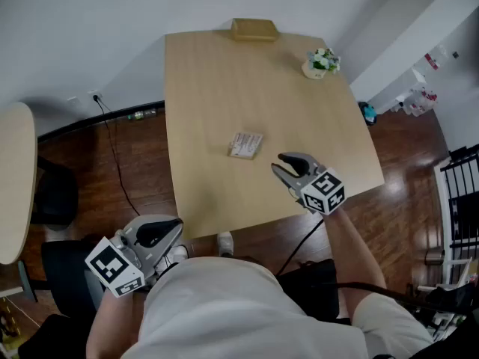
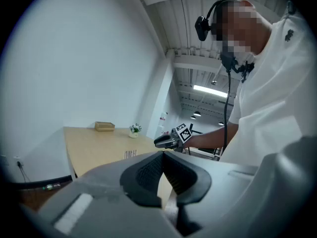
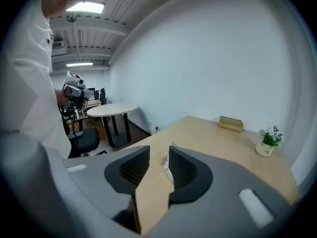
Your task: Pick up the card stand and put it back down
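Note:
The card stand (image 1: 245,145) is a small pale holder lying near the middle of the light wooden table (image 1: 202,88). My right gripper (image 1: 287,167) hovers over the table just right of it and nearer to me, a short gap away. Its jaws are open and empty. In the right gripper view the card stand (image 3: 165,162) shows through the gap of the right gripper (image 3: 158,155). My left gripper (image 1: 159,234) is held low beside my body, off the table's near left corner. In the left gripper view the fingertips of the left gripper (image 2: 162,155) meet with nothing between them.
A wooden box (image 1: 254,28) sits at the table's far edge and a small flower pot (image 1: 322,62) at its far right. A round table (image 1: 15,178) and a black chair (image 1: 63,271) stand to the left. A cable (image 1: 112,155) lies on the wooden floor.

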Demonstrator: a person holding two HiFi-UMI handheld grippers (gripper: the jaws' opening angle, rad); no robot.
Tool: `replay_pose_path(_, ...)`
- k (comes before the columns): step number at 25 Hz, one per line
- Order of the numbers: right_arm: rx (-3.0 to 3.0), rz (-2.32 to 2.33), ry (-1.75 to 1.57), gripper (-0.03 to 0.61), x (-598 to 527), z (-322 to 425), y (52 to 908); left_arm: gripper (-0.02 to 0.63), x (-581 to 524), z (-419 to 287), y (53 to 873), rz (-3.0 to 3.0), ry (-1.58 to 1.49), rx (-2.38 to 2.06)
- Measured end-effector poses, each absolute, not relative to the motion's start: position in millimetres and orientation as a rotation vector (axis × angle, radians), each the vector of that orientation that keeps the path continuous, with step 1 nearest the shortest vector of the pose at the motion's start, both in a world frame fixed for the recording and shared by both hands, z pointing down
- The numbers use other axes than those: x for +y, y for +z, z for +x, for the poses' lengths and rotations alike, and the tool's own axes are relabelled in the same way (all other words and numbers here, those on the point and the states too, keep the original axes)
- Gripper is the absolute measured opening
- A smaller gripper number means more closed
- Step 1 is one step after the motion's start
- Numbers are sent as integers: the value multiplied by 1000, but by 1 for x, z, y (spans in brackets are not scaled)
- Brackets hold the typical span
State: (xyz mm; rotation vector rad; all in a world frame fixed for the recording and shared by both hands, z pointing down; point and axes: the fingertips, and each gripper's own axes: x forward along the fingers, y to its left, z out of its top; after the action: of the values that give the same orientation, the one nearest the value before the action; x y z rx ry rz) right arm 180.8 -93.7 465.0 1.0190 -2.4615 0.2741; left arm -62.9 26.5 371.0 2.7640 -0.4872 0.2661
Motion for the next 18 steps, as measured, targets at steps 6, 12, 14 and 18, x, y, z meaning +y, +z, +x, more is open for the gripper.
replay_pose_path(6,-2456,939,287,129,-157,200,491,5,11,-48,367,2733,257,-596)
replay_pose_path(12,-2492,815,346,138,-200,191,523,5,9,-46,373,2666,262,-703)
replay_pose_path(14,-2500,764,357,141,-207,188,531,5,8,-46,375,2645,264,-730)
replay_pose_path(18,-2514,649,404,144,-212,179,546,5,5,-49,378,2609,267,-772)
